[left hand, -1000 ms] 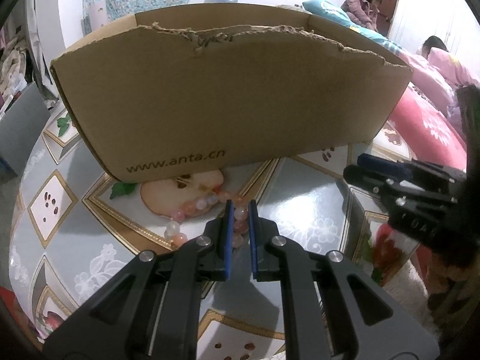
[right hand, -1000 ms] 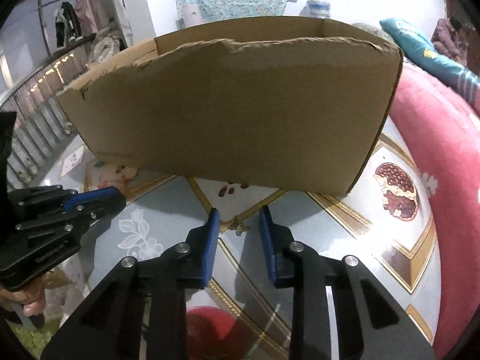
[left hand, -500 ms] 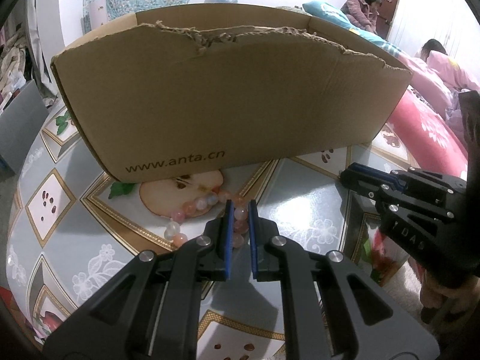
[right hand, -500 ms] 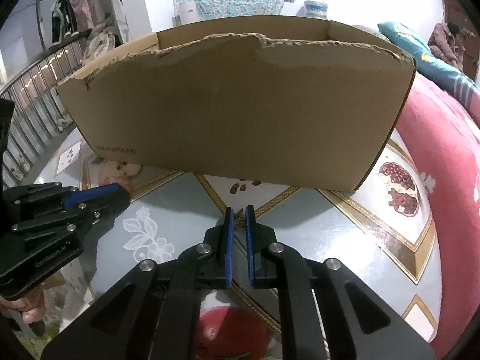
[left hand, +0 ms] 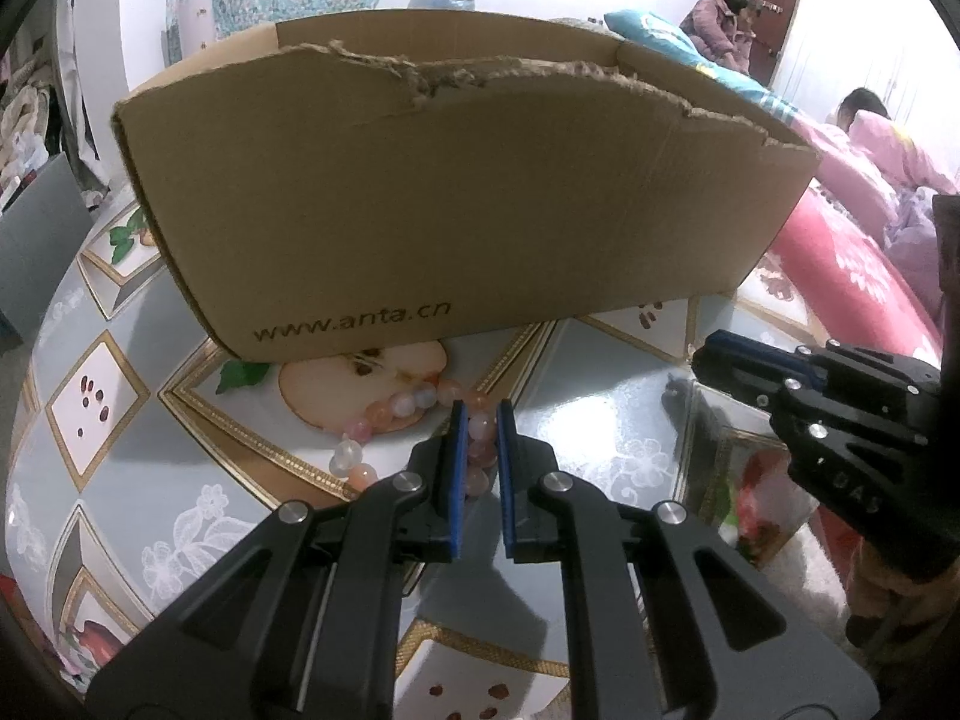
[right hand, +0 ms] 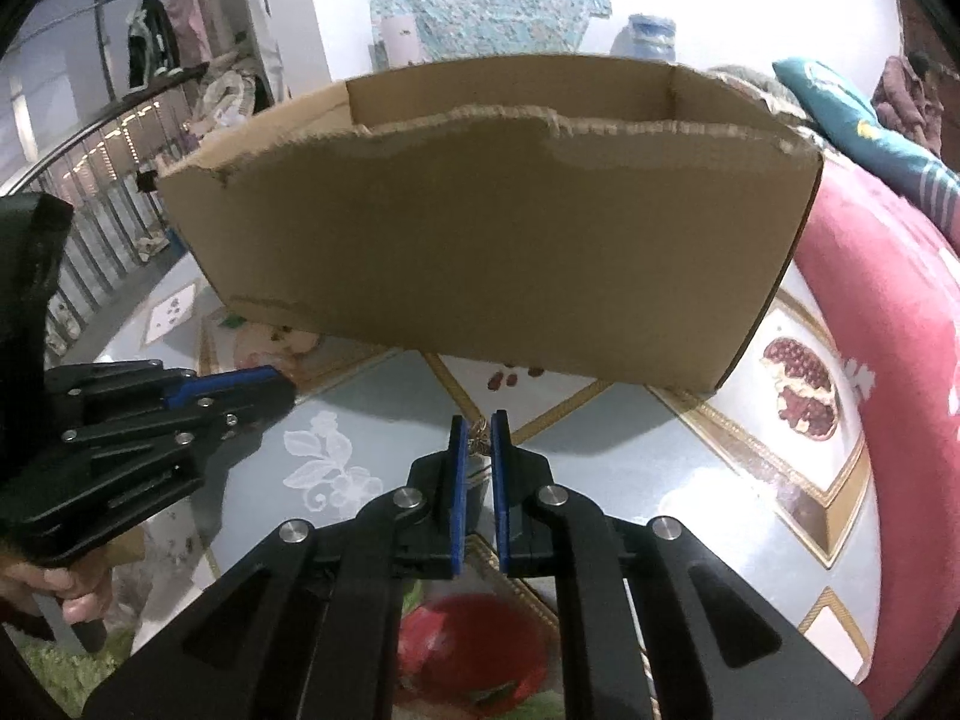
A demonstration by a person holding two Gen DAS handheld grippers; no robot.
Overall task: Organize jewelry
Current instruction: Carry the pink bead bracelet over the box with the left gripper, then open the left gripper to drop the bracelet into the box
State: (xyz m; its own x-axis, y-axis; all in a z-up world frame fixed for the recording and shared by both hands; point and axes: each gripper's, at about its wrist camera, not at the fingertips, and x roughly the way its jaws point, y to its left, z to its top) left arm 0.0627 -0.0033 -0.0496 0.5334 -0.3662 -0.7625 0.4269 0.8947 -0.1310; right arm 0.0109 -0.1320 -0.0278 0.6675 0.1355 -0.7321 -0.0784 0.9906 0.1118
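Bracelet [left hand: 414, 420] beads lie on the worktop [left hand: 600, 384] just in front of the cardboard box [left hand: 456, 192]. The left gripper [left hand: 478, 420] pinches some beads. The right gripper [right hand: 478, 435] has squeezed shut on a tiny metal trinket [right hand: 478, 439]; its jaws stood wider before. Lifting fast could make the round beads slip out.

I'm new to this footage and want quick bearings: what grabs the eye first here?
A torn-edged cardboard box fills the middle of the patterned table. Just before it, the left gripper is shut on a pink bead bracelet, while the right gripper pinches a small metal trinket.
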